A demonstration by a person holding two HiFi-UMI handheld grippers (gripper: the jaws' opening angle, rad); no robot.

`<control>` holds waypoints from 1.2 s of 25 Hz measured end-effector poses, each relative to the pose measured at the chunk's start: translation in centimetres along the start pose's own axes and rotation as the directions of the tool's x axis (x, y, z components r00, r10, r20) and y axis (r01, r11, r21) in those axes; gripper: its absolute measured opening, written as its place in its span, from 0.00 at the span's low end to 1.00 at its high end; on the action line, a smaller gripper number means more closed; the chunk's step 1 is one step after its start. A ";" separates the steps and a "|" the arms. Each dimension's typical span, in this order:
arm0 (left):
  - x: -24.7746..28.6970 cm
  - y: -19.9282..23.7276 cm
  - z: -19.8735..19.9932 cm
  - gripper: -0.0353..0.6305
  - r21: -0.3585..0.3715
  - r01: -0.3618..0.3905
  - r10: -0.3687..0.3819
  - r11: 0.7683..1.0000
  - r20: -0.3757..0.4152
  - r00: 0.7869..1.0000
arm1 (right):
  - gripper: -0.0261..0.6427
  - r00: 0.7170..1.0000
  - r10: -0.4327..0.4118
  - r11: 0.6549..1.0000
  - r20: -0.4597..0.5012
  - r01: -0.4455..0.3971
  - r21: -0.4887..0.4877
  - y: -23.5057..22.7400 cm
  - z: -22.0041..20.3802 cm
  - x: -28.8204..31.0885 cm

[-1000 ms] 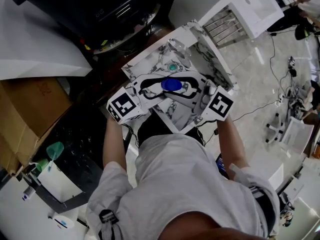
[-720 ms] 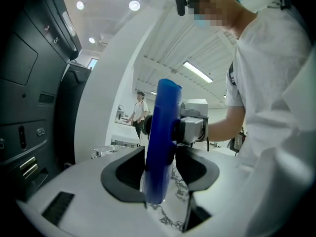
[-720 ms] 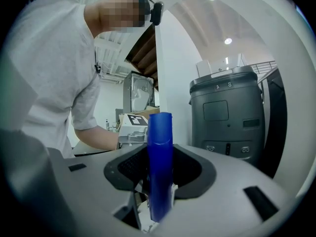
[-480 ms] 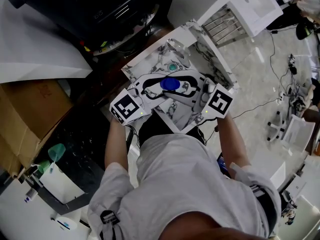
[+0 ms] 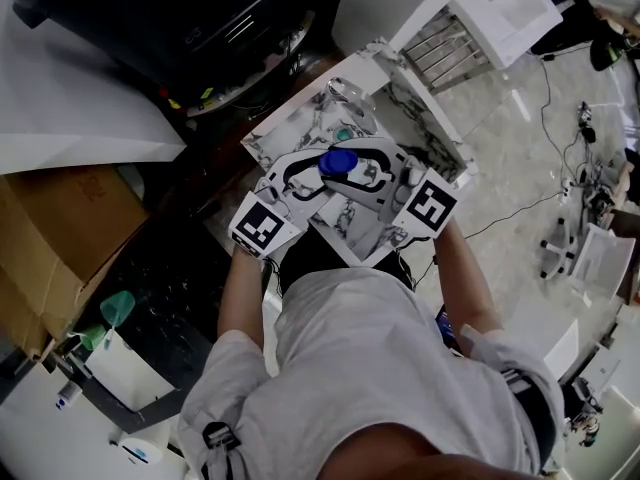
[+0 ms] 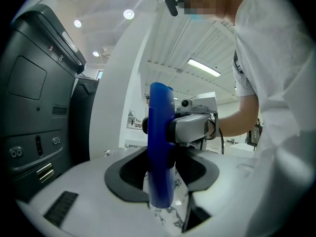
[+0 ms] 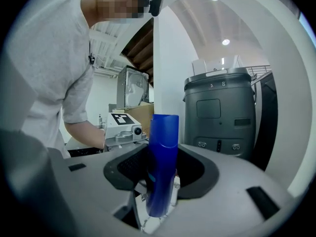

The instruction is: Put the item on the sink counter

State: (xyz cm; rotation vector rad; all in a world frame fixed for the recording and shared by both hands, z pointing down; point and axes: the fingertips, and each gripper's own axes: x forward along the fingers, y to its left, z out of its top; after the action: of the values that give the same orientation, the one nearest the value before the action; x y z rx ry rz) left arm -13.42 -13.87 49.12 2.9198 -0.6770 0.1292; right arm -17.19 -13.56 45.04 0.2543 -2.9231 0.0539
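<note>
Bottle (image 5: 340, 163): upright between both tongs, base seemingly on the marble counter (image 5: 290, 128).
Left tongs (image 6: 163, 154): apart, pads off it.
Right tongs (image 7: 162, 157): apart too.
Advice: draw both back level — do not knock it.

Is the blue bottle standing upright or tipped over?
Upright, leaning only slightly: both gripper views show the blue bottle standing tall between the jaws, and the head view looks down on its round top.
</note>
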 end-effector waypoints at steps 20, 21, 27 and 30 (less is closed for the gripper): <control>-1.7 2.3 0.5 0.31 -0.024 -0.200 0.201 0.979 0.073 0.977 | 0.31 0.993 -0.116 0.991 0.039 0.113 0.065 -1.4 0.1 -1.5; -1.9 2.6 0.5 0.31 -0.023 -0.213 0.214 0.977 0.072 0.974 | 0.31 0.992 -0.124 0.990 0.040 0.121 0.068 -1.5 0.1 -1.6; -2.3 3.8 0.2 0.31 -0.011 -0.287 0.287 0.958 0.072 0.955 | 0.15 0.964 -0.264 0.963 0.023 0.262 0.068 -3.2 -1.0 -2.3; -2.2 4.2 0.0 0.31 -0.006 -0.307 0.307 0.952 0.071 0.949 | 0.07 0.937 -0.348 0.934 -0.022 0.348 0.075 -4.2 -2.5 -2.7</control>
State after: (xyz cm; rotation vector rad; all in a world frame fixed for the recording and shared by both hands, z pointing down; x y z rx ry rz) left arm -17.24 -16.63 49.37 2.8127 -1.1420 0.0593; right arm -13.37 -17.11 46.98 0.7781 -2.8225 0.1142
